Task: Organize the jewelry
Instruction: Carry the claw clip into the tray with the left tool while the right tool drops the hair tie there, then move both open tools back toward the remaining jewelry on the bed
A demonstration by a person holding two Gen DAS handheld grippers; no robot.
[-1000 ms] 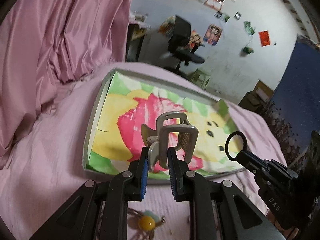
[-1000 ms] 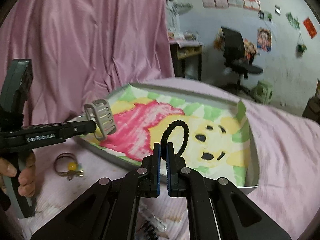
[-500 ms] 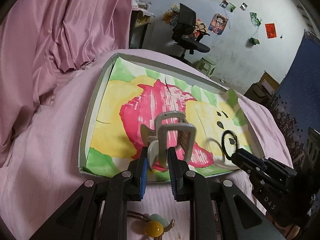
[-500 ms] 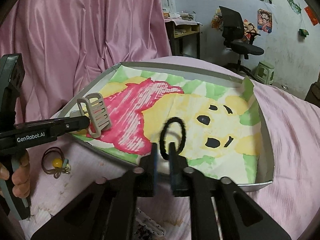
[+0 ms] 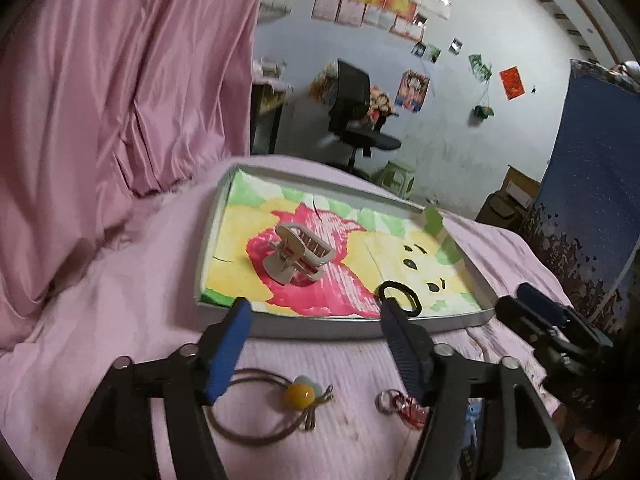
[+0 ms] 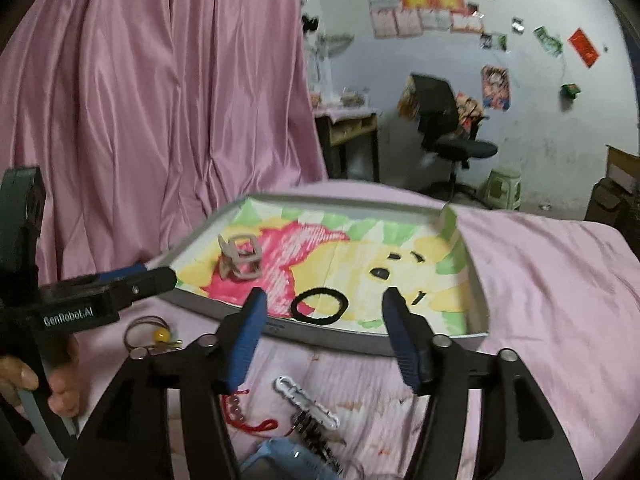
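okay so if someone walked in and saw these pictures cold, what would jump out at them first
Probably the shallow tray on the pink cloth, lined with a bright pink, yellow and green drawing. On that drawing sit a grey claw hair clip toward the left and a black hair tie by the near rim. Next come both grippers' blue-padded fingers, spread open and empty, in front of the tray.

curtain [image 6: 160, 100]: glossy satin cloth | hair claw [image 5: 300, 254]: matt plastic | tray [image 6: 478, 280] lining: painted paper

Grey claw clip [image 5: 299, 253] and black hair tie [image 6: 318, 305] lie apart in tray [image 6: 352, 340].
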